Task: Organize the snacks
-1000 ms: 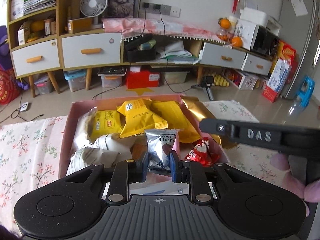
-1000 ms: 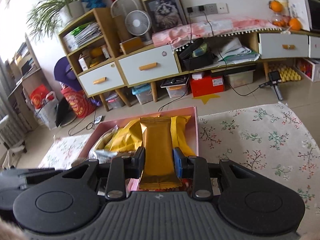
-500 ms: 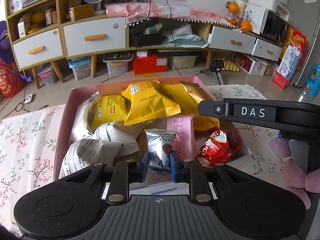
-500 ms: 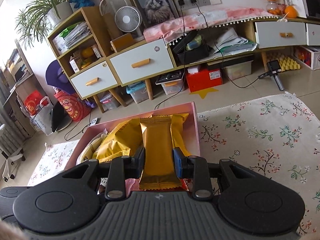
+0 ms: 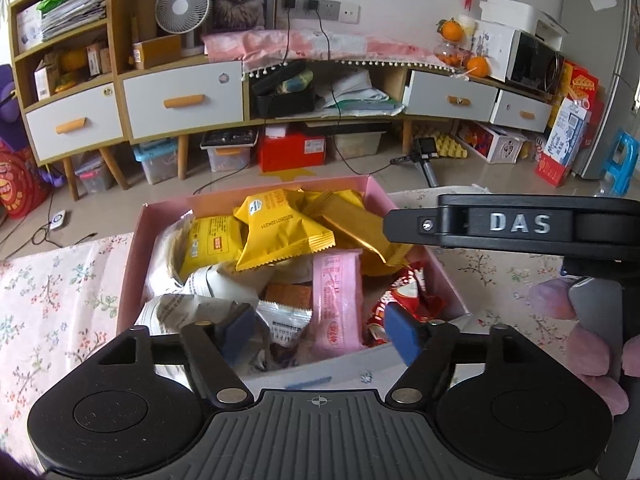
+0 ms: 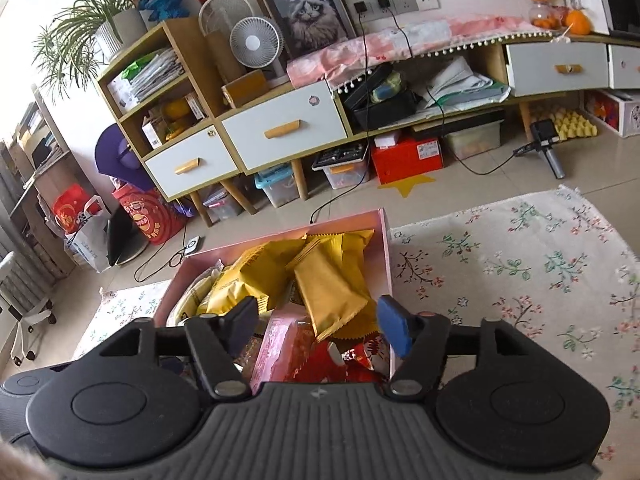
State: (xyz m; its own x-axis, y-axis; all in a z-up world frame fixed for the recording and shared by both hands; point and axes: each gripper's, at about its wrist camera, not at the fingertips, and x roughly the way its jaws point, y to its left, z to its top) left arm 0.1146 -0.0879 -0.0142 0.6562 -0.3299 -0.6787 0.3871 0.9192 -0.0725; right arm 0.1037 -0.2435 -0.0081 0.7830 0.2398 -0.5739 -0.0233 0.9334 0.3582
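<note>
A pink box on the floral cloth is full of snack packets. In the left wrist view my left gripper is open and empty over the box's near end. The silver truffle packet lies in the box between its fingers, beside a pink bar and a red packet. Yellow packets fill the far end. In the right wrist view my right gripper is open and empty above the box. The gold bar lies on the pile below it.
The floral cloth stretches to the right of the box and to the left. My right gripper's arm crosses the left wrist view at the right. A cabinet with drawers stands behind, across a tiled floor.
Both grippers have opened. The left let go of the silver truffle packet and the right let go of the gold bar; both packets now lie in the box.
</note>
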